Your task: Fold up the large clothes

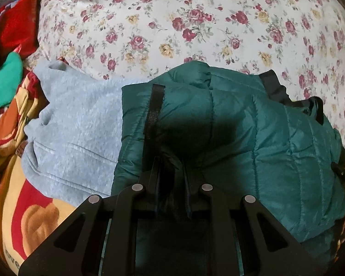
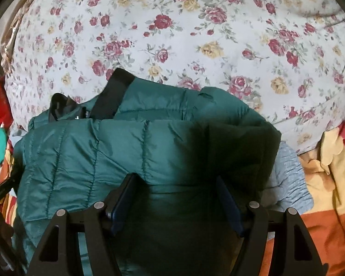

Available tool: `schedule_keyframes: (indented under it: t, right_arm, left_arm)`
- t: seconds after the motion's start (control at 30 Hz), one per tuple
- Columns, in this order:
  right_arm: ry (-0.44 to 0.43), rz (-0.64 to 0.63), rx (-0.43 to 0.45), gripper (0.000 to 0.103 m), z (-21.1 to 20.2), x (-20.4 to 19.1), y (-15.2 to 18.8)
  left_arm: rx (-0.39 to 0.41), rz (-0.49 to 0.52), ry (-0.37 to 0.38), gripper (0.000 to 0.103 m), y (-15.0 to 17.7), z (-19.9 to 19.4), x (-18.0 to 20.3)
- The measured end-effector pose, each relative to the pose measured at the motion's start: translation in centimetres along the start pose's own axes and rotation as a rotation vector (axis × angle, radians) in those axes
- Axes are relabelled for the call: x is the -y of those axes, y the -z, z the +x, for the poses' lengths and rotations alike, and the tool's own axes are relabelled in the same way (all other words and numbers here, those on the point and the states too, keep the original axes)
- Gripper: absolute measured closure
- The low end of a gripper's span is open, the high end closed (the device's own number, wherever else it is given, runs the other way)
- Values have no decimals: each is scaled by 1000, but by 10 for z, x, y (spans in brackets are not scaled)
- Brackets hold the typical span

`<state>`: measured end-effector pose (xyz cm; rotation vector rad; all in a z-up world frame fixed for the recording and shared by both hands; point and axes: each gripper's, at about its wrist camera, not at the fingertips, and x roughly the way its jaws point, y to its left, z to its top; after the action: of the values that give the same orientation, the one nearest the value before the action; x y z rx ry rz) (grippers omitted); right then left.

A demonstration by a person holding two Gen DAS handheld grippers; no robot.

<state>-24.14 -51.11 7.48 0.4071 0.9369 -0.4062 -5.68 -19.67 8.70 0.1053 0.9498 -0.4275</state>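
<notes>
A dark green quilted puffer jacket (image 1: 253,124) with black trim lies folded on the bed. It also shows in the right wrist view (image 2: 117,147). My left gripper (image 1: 172,161) is shut on a fold of the jacket near its black zipper strip (image 1: 155,105). My right gripper (image 2: 174,179) is open, its fingers (image 2: 124,191) pressed down on the jacket's near edge with green fabric bulging between them. A light grey fleece garment (image 1: 76,133) lies under the jacket's left side, and a piece of it shows at the right (image 2: 289,179).
A white floral bedsheet (image 1: 195,23) covers the bed beyond the jacket. A patterned orange, yellow and red blanket (image 1: 27,211) lies near me on both sides (image 2: 329,195). Red and green clothes (image 1: 11,46) are heaped at the far left.
</notes>
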Motion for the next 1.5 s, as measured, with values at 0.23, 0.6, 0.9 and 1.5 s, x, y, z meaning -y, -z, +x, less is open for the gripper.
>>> schedule_keyframes:
  t: [0.23, 0.6, 0.9, 1.5]
  right_arm:
    - [-85, 51, 65, 34, -63, 8, 16]
    - [-46, -21, -25, 34, -50, -10, 63]
    - [-39, -5, -25, 27, -32, -9, 64]
    - [18, 6, 37, 25, -1, 1, 5]
  left_arm:
    - [-23, -38, 64, 50, 4, -15, -13]
    - [126, -25, 84, 34, 13, -69, 4]
    - [81, 39, 35, 34, 20, -39, 33]
    - [59, 111, -34, 33, 25, -5, 49]
